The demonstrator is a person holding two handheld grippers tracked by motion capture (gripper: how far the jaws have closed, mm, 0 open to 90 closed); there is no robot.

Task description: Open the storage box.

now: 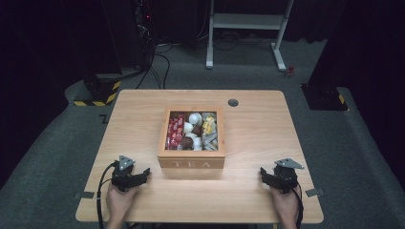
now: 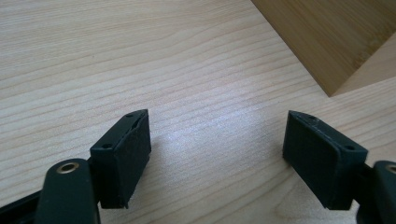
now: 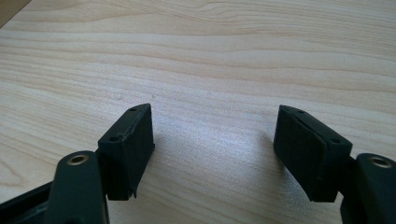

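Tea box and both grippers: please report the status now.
Left gripper and right gripper: jaws open, empty, low over the table. Tea box between them, open-topped, full of packets, untouched. Nothing in the way.

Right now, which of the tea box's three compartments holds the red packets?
The left compartment of the tea box, on the left gripper's side. The middle one holds round white and brown pieces, the right one pale and yellow packets.

We seem to be in a lab or recording studio: black curtains (image 1: 43,43) close in both sides of the frame, cables (image 1: 155,62) trail over grey carpet (image 1: 47,157) upper left, and hazard-striped stand bases (image 1: 98,93) flank the lone wooden table (image 1: 258,143).
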